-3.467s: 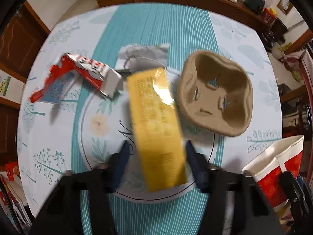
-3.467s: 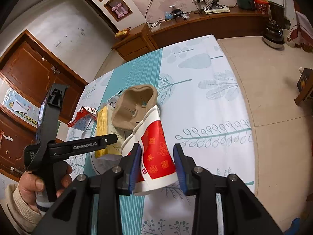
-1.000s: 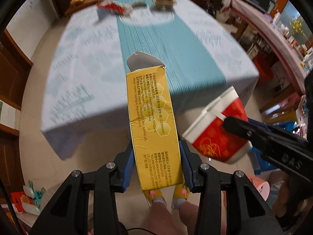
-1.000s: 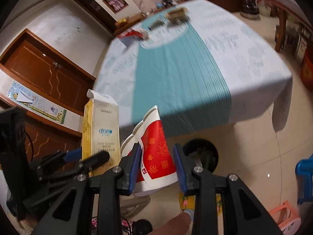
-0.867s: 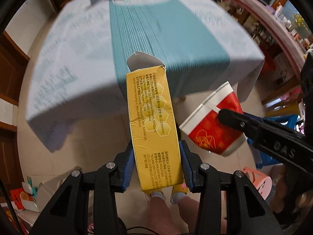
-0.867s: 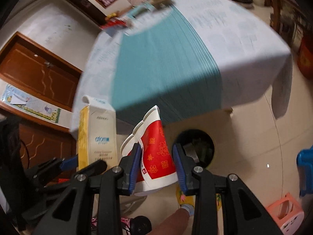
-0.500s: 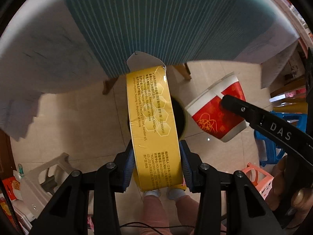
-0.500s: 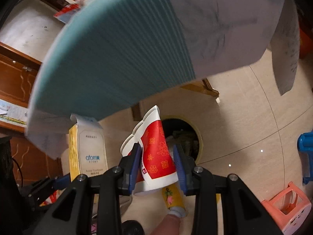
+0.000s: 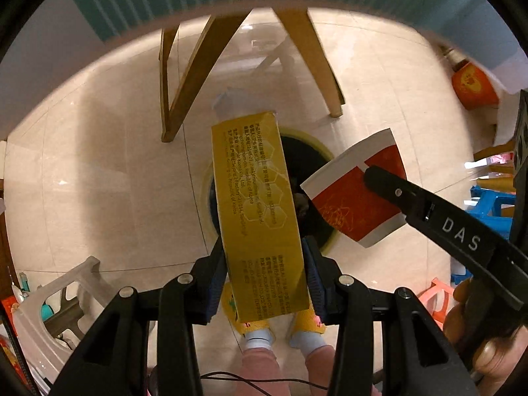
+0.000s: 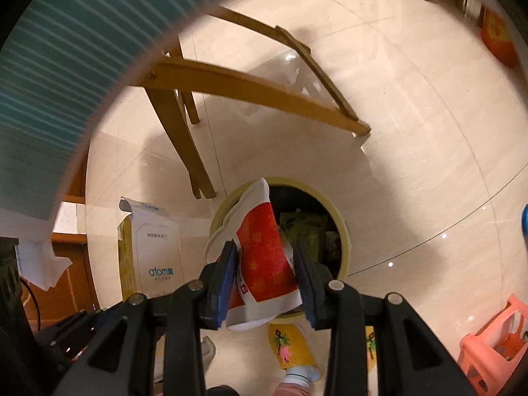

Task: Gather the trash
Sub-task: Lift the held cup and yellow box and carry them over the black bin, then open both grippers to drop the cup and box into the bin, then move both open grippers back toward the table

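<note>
Left wrist view
Change since earlier frames: the tabletop with the tablecloth (image 9: 138,3) filled the view before; now only its teal edge shows at the top, and the floor with the trash bin (image 9: 305,198) lies directly below.
Left gripper (image 9: 264,264): clamped on the lower part of the yellow carton (image 9: 255,204), blue pads pressing both sides, as in every earlier frame.
Yellow carton: upright between the fingers, torn top flap above the bin's rim, partly covering the bin's opening.
Writing: small dark print over a honeycomb pattern on the carton, too fine to read; "DAS" in white on the other gripper's black arm.
Red paper cup (image 9: 358,194): to the right of the carton, over the bin's right edge.

Right wrist view
Change since earlier frames: the bin sat small and further off a second ago; now it is large and just beyond the fingertips, with wooden table legs (image 10: 184,138) behind it.
Right gripper (image 10: 267,270): closed on the red paper cup (image 10: 264,257), which is squashed flat between the pads.
Red paper cup: over the near rim of the bin (image 10: 343,227), which already holds rubbish.
Writing: "atomy" on the white face of the carton (image 10: 155,254), at left.
</note>
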The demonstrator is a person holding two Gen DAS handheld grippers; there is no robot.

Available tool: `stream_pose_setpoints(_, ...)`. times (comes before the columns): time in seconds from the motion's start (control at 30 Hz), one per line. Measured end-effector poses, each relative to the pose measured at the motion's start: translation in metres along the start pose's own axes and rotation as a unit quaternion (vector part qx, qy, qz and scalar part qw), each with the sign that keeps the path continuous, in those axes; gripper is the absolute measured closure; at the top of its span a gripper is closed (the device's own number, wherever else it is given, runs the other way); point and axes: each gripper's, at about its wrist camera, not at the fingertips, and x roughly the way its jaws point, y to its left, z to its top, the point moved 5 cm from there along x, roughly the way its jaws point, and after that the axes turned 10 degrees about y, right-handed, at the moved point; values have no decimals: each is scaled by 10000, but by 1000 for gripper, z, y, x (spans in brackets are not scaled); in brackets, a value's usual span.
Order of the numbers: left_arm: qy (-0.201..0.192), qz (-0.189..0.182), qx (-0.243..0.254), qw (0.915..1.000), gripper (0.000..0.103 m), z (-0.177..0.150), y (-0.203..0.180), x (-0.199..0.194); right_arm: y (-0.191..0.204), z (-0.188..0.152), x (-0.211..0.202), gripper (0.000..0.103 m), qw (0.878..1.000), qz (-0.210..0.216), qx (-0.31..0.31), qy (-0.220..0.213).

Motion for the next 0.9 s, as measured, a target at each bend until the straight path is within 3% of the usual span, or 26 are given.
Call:
stream_pose_setpoints(0.1,9,62,-60,10000,53,8,4,6,2,1,12,66,9999,64,73,57)
stream_pose_setpoints(0.17,-13,106,-123,9999,38,11,6,9,4,1,18,66,9998,108,125,79)
stream_pose_setpoints(0.2,-52,125,-138,9998,37,12,7,9,5,1,19,65,9998,111,142,99)
stream_pose_setpoints(0.33,-150,266,-163,9994,19,14,10,4,6,3,23,56,9998,64,133,129)
stream_pose_setpoints(0.9,-307,305,-202,9989,19,10,17,-26,6,1,5,55,9994,-277,-227,-6)
